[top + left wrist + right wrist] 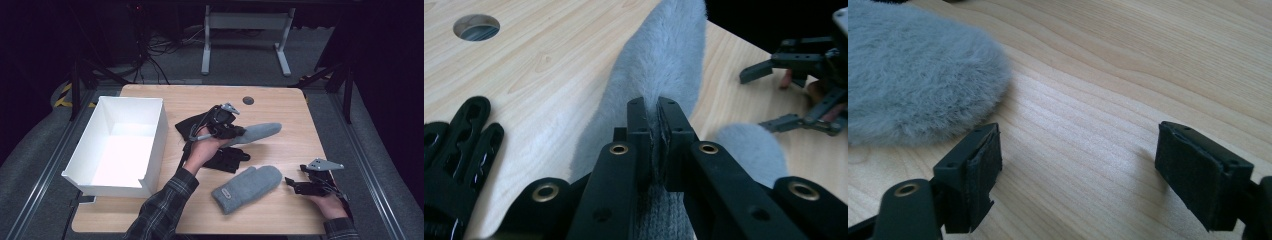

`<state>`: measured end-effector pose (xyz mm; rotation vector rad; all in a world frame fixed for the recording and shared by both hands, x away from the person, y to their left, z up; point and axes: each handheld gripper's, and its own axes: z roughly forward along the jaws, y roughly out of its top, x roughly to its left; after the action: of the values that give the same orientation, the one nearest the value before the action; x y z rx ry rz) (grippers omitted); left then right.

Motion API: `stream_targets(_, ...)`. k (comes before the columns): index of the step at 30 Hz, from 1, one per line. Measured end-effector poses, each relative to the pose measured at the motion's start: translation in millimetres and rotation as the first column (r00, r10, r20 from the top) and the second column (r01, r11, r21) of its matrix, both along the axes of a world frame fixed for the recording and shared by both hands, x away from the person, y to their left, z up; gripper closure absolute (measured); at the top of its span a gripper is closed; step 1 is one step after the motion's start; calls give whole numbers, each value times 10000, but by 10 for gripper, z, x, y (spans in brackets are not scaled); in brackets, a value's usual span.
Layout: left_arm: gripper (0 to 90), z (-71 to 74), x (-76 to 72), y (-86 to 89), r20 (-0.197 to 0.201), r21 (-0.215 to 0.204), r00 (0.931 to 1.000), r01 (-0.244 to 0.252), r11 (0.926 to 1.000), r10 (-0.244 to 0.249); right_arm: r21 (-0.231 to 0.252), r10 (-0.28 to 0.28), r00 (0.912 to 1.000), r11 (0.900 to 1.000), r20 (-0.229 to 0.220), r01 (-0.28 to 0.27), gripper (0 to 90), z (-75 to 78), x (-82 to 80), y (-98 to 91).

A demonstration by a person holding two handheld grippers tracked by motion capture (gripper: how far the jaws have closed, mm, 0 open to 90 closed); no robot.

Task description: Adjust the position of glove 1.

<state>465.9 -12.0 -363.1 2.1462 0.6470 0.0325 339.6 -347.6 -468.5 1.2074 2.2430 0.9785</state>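
Fur of the held grey mitten (659,65) pinches between left hand-held gripper (655,107) pads.

Grey, black and pale wood under my jaws

My black left gripper (652,122) holds a fuzzy grey mitten (659,65), and a second grey mitten (247,188) lies by my black right gripper (1078,175). Black gloves (227,159) lie on the light, wood-grained desk (280,107), beside a plain white box (157,137). My sleeve (162,210) is a dark plaid with pale lines.
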Motion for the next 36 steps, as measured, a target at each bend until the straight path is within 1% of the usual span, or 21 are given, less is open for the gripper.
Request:
stream_targets(1, 861, 24, -82, 43, 1, 53, 10000, -95, 9999, 95, 7, -4, 10000, 10000, 9, 4, 191, -1, 0, 1)
stream_targets(4, 861, 37, -186, 98, -35, 79, 9998, -200, 9998, 200, 3, -1, 10000, 10000, 11, 1, 190, -1, 0, 1)
stream_targets(6, 861, 44, -262, 143, -55, -2, 9997, -222, 9998, 222, 5, -4, 10000, 10000, 10, 4, 191, -1, 0, 1)
stream_targets(10, 861, 54, -424, 223, 72, 12, 9996, -280, 9996, 280, 6, -4, 10000, 10000, 9, 4, 191, -1, 0, 1)
stream_targets(14, 861, 36, -589, 303, 43, -9, 9993, -382, 9993, 382, 5, -11, 10000, 10000, 13, 11, 191, -1, 0, 1)
stream_targets(15, 861, 29, -623, 322, 35, -50, 9993, -377, 9993, 377, 8, -17, 10000, 10000, 12, 17, 191, -1, 0, 2)
stream_targets(16, 861, 29, -623, 322, 35, -50, 9993, -377, 9993, 377, 6, -18, 10000, 10000, 12, 18, 191, -1, 0, 2)
stream_targets(18, 861, 1, -702, 375, -81, -133, 9991, -418, 9990, 417, 6, -22, 10000, 10000, 11, 22, 191, -1, 0, 2)
stream_targets(19, 861, -4, -724, 392, -106, -68, 9990, -424, 9991, 424, 9, -26, 10000, 10000, 10, 26, 192, -1, 0, 3)
stream_targets(22, 861, -25, -776, 423, -174, -132, 9987, -479, 9988, 476, 9, -27, 10000, 10000, 11, 27, 191, -1, 0, 2)
stream_targets(28, 861, -82, -887, 403, -262, -203, 9980, -575, 9981, 569, 12, -37, 10000, 10000, 11, 37, 192, -1, 0, 3)
stream_targets(32, 861, -127, -934, 345, -413, -171, 9979, -512, 9985, 505, 9, -43, 10000, 10000, 14, 43, 192, -1, 0, 4)
stream_targets(36, 861, -175, -986, 282, -449, -143, 9983, -368, 9992, 361, 12, -42, 10000, 10000, 11, 42, 192, -1, 0, 4)
